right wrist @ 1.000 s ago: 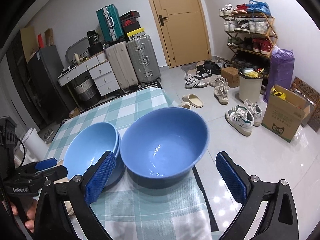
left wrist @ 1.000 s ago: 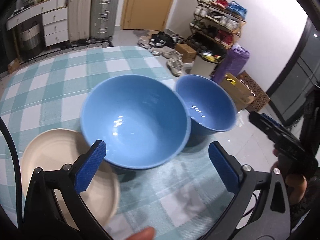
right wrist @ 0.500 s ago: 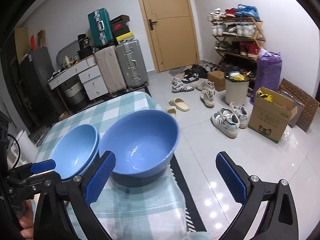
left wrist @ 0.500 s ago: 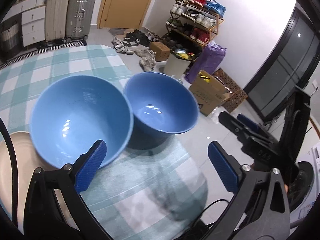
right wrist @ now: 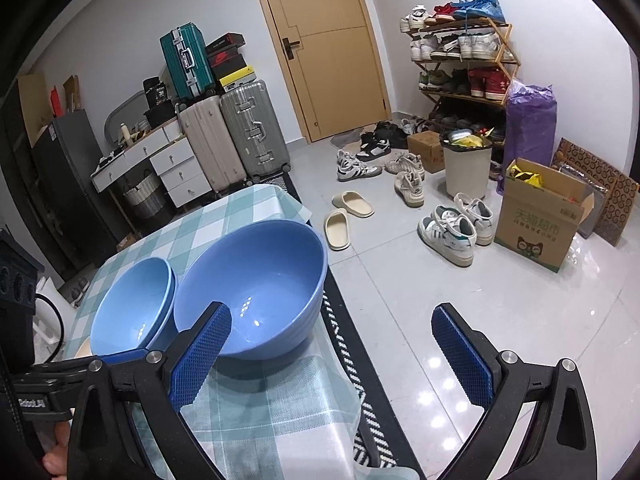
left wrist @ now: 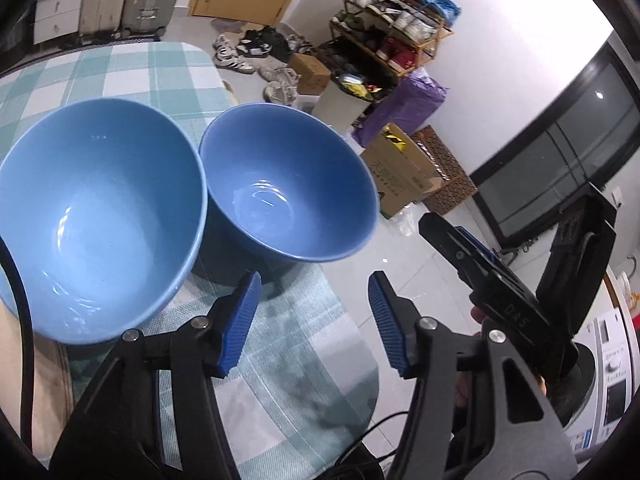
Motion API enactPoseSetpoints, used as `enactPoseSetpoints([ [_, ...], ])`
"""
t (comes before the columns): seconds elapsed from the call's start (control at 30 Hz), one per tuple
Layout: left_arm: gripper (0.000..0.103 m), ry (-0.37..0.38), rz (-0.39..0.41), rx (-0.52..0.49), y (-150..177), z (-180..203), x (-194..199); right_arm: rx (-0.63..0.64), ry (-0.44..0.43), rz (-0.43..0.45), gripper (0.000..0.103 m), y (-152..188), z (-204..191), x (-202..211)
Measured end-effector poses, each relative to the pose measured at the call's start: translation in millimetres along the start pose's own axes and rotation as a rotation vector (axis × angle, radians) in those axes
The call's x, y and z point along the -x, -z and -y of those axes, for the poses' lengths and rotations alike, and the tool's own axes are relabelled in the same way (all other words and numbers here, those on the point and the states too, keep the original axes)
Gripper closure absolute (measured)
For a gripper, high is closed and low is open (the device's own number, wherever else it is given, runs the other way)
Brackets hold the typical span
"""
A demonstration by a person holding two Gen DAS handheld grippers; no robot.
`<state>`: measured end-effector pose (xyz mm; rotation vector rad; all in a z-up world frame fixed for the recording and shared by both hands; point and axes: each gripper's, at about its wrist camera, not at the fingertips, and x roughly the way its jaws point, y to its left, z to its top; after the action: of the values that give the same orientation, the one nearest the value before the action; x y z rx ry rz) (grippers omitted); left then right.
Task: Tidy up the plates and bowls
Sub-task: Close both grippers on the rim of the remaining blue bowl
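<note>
Two blue bowls stand side by side on the checked tablecloth (left wrist: 152,64). In the left wrist view the light blue bowl (left wrist: 92,216) is at the left and the darker blue bowl (left wrist: 288,184) at the table's right edge. In the right wrist view the light blue bowl (right wrist: 132,304) looks like two nested bowls, beside the darker bowl (right wrist: 252,288). My left gripper (left wrist: 314,320) is open and empty, just in front of the darker bowl. My right gripper (right wrist: 328,360) is open and empty, to the right of the darker bowl; it also shows in the left wrist view (left wrist: 480,264).
A cream plate (left wrist: 16,360) lies at the left under the light blue bowl's edge. The table edge (right wrist: 320,264) runs right beside the darker bowl. Beyond it are floor tiles, shoes (right wrist: 448,232), a cardboard box (right wrist: 536,216), a bin (right wrist: 466,164) and suitcases (right wrist: 228,136).
My left gripper has swung right, from the light blue bowl to the darker bowl, and its jaws have narrowed. My right gripper has drifted right, off the darker bowl.
</note>
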<state>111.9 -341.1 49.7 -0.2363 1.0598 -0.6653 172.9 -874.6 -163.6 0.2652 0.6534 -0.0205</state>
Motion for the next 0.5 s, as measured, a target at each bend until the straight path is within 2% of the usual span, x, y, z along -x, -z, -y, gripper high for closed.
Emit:
enactPoseSetpoints([
  [0.13, 0.05, -0.04, 0.006, 0.026, -5.2, -5.5, -11.6, 0.018, 0.0, -0.033, 0.002, -2.4, -0.6, -17.3],
  [0.2, 0.05, -0.046, 0.007, 0.036, -8.1, -9.9, -14.9, 0.031, -0.011, -0.049, 0.007, -3.5, -1.7, -25.7],
  [0.33, 0.05, -0.06, 0.013, 0.05, -14.3, -14.9, -21.7, 0.067, -0.01, -0.081, 0.023, -10.2, -8.0, -44.7],
  [0.5, 0.05, -0.073, 0.025, 0.056, -17.7, -17.6, -24.4, 0.103, -0.019, -0.099, 0.03, -24.5, -13.6, -67.0],
])
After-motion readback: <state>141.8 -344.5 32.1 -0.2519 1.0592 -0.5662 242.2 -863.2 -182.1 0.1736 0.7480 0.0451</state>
